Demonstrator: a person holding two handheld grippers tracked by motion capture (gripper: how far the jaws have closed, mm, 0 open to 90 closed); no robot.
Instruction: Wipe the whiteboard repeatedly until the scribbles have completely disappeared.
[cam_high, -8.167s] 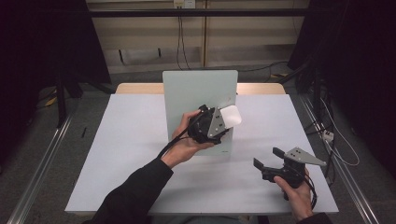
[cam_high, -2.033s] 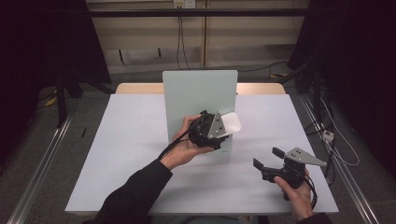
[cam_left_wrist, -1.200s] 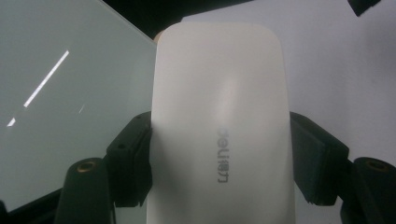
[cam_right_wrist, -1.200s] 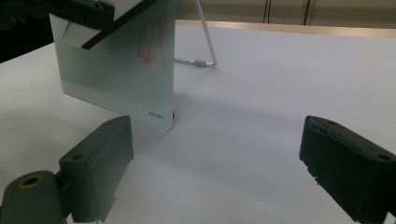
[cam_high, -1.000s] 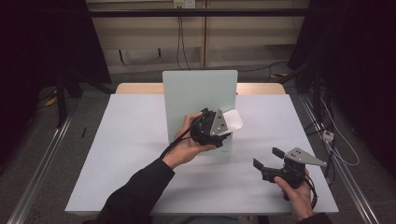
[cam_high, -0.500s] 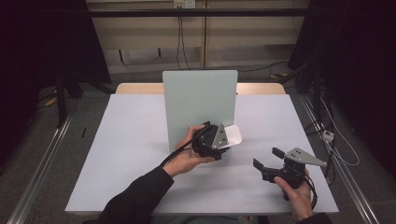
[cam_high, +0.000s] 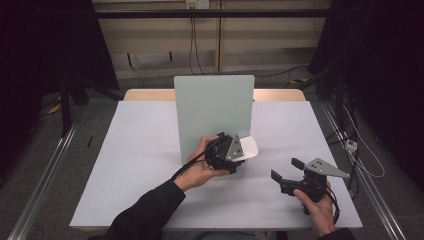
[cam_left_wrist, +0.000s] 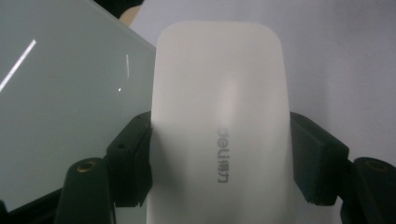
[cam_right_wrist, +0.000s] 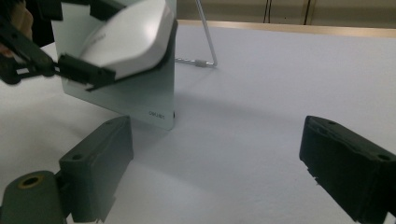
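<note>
Beside board edge (cam_high: 250, 115), eraser (cam_high: 248, 148) clamped.

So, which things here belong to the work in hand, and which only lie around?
In use:
- white eraser, clamped in the left gripper
- glass board beside it

Not in use:
- right gripper, open above the table
- cables behind

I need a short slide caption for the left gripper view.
Left gripper clamps a white eraser beside the glass board.

Bright, evenly lit table amid dark surroundings; close gripper views look soft.
</note>
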